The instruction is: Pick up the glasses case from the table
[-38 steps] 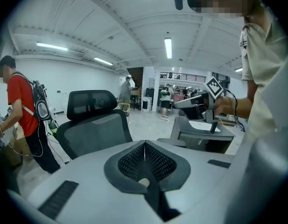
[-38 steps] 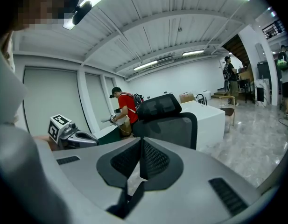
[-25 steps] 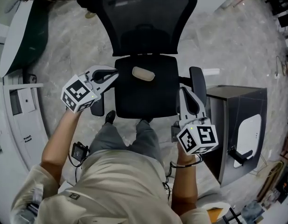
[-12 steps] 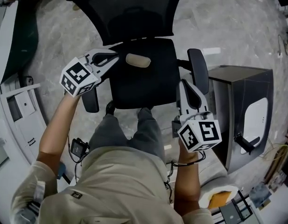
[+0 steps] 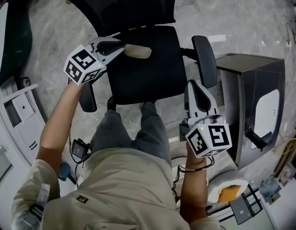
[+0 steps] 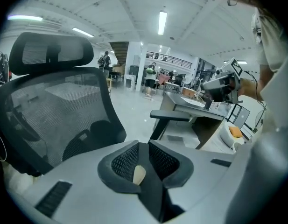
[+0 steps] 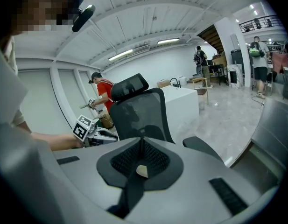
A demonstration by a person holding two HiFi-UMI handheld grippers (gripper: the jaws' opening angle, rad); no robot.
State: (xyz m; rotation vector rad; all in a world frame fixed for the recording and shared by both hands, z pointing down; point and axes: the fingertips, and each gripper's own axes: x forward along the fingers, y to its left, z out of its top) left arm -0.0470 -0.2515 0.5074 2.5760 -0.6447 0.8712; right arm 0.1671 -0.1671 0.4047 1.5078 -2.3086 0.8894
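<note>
The glasses case (image 5: 137,51), a beige oval, lies on the black seat of an office chair (image 5: 152,75), near its back edge. My left gripper (image 5: 121,47) reaches in from the left, its tips just short of the case's left end. Its jaws are opening and stand a narrow slot apart with nothing between them, as the left gripper view (image 6: 143,146) shows. My right gripper (image 5: 195,87) hangs over the seat's right edge by the armrest, far from the case. Its jaws (image 7: 142,141) meet, holding nothing. Neither gripper view shows the case.
The chair's armrests (image 5: 204,61) (image 5: 88,97) flank the seat and its mesh back (image 5: 133,8) rises behind it. A dark cabinet (image 5: 255,104) stands at the right and a white desk (image 5: 18,109) at the left. The person's legs (image 5: 138,133) are below the seat.
Both grippers have sunk toward the chair. The left one has closed in on the case, its tips now next to the case's left end.
</note>
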